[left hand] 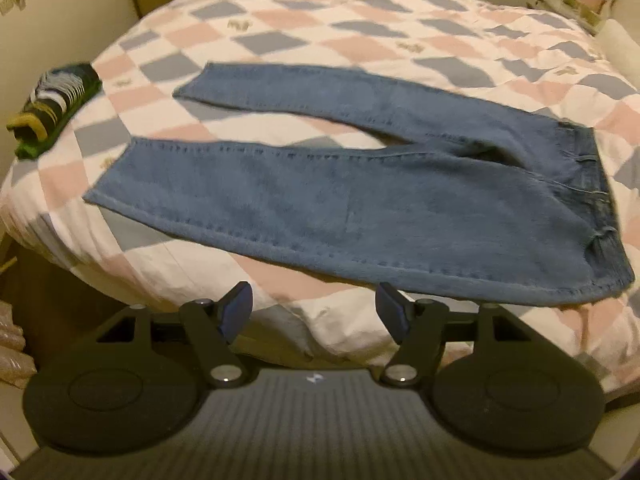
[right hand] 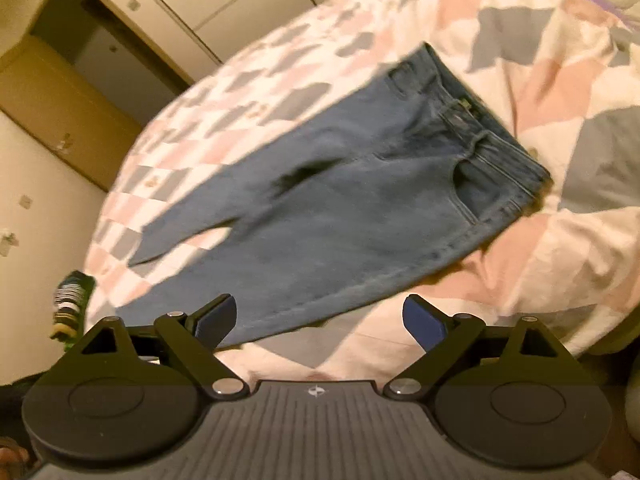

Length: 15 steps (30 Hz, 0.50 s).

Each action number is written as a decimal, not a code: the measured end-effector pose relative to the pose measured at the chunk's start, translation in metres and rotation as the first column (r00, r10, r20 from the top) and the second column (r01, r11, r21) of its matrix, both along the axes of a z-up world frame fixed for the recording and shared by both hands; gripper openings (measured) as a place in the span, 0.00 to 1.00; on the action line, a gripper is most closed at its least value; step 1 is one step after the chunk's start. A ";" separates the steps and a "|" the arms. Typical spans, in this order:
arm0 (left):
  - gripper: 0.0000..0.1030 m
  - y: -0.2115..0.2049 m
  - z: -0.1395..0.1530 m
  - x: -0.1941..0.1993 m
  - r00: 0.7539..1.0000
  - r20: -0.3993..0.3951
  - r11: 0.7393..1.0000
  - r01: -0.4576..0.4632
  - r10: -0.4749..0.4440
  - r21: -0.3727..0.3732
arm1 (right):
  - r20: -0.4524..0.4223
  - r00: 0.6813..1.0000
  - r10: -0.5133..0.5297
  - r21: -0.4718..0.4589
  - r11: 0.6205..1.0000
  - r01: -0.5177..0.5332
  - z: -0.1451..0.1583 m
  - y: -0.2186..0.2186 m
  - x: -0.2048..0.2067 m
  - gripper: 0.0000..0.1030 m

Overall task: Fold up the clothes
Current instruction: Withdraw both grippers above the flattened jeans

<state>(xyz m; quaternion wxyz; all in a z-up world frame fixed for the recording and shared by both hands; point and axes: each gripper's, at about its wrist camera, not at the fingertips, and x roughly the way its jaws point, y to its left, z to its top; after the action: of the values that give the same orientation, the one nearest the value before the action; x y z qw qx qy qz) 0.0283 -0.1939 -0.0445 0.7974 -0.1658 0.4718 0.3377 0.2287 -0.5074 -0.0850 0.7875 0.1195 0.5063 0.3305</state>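
On the bed point(left hand: 400, 20), over a quilt of pink, grey and white diamonds, lie the jeans point(left hand: 340, 200), spread flat with the front up. Their two legs part in a narrow V: the near leg runs along the bed's near edge, the far leg angles away toward the middle, and both hems point to the left edge. The waistband, with its button, fly and pocket, lies toward the right side of the bed.

Near the left edge, apart from the hems, sits a folded dark cloth point(left hand: 52, 108) with green, white and yellow print.

Just off the near edge hangs the left hand-held gripper point(left hand: 314, 312), its fingers spread wide and holding nothing; the near leg's lower seam lies just beyond its tips, not touching them.

From the right wrist view, the right hand-held gripper point(right hand: 320, 320) is also spread and empty, above the near edge, with the jeans' near leg just ahead of its left finger and the waistband further ahead to the right.
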 end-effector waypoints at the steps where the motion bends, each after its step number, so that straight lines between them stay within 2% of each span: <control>1: 0.63 -0.005 0.004 -0.002 1.000 0.007 1.000 0.006 -0.006 0.000 | 0.009 1.000 0.006 0.006 1.000 -0.006 0.005 0.000 -0.003 0.91; 7: 0.63 -0.031 0.020 -0.013 0.998 0.028 0.999 0.048 -0.047 -0.001 | 0.038 0.999 0.025 -0.004 1.000 -0.025 0.023 -0.003 -0.019 0.93; 15: 0.63 -0.050 0.031 -0.023 0.995 0.047 0.996 0.086 -0.086 0.016 | 0.057 0.998 0.036 -0.047 0.998 -0.034 0.030 -0.012 -0.032 0.95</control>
<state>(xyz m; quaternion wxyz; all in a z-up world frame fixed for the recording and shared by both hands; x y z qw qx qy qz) 0.0052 -0.2441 -0.0132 0.8233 -0.1477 0.4571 0.3022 0.1963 -0.5197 -0.0547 0.7984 0.0826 0.4929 0.3357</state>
